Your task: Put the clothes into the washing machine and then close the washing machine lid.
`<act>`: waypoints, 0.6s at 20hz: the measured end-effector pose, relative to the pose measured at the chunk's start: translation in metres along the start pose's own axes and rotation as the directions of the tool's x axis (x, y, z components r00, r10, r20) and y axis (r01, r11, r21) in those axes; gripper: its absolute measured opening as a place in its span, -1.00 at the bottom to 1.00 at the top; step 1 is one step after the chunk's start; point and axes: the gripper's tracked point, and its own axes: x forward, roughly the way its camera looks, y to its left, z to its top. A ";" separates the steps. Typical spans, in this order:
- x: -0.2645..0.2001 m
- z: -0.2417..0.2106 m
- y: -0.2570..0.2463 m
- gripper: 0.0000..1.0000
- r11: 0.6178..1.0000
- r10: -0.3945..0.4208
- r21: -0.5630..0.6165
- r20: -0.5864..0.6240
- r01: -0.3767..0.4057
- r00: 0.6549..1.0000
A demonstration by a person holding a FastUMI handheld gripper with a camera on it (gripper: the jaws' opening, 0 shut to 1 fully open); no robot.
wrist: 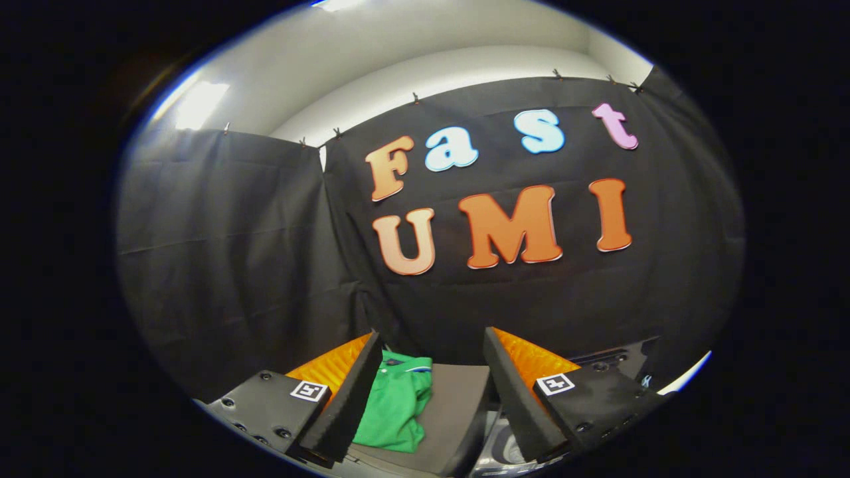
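- Nearest of all are the two fingers (345,405) of the gripper (425,398), black wedges with orange backs, each mount carrying a small square marker. They stand well apart with nothing between the pads – an open, empty grasp.
- Just beyond them, low in the gap and closer to the left finger, lies the green garment (395,408), a collared shirt crumpled on a grey flat surface (458,405). Its collar end points far, its bunched hem comes near, so its long axis runs roughly along the fingers' own line.
- Part of the shirt is hidden behind the left finger, so how far it spreads to the left I cannot tell.
- To the right of the grey surface, under the right finger, a curved silvery edge (511,451) shows. It may be part of the washing machine, but too little is visible to be sure; whether the lid is up I cannot tell.
- Judgement: the task is at its start – the shirt is not yet held.
- What the next move turns on: the garment sits below and slightly left of the midline, so the gripper would need to tip down and shift a little left before closing.
- Soft cloth may bunch or slip, so a pinch on the thick fold near the hem looks safest.
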 end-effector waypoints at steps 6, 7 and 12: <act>0.055 -0.057 0.073 0.97 0.990 0.140 0.006 -0.157 -0.141 0.978; 0.060 -0.065 0.080 0.97 0.988 0.152 0.006 -0.175 -0.153 0.973; 0.078 -0.094 0.095 0.97 0.989 0.137 -0.013 -0.253 -0.146 0.958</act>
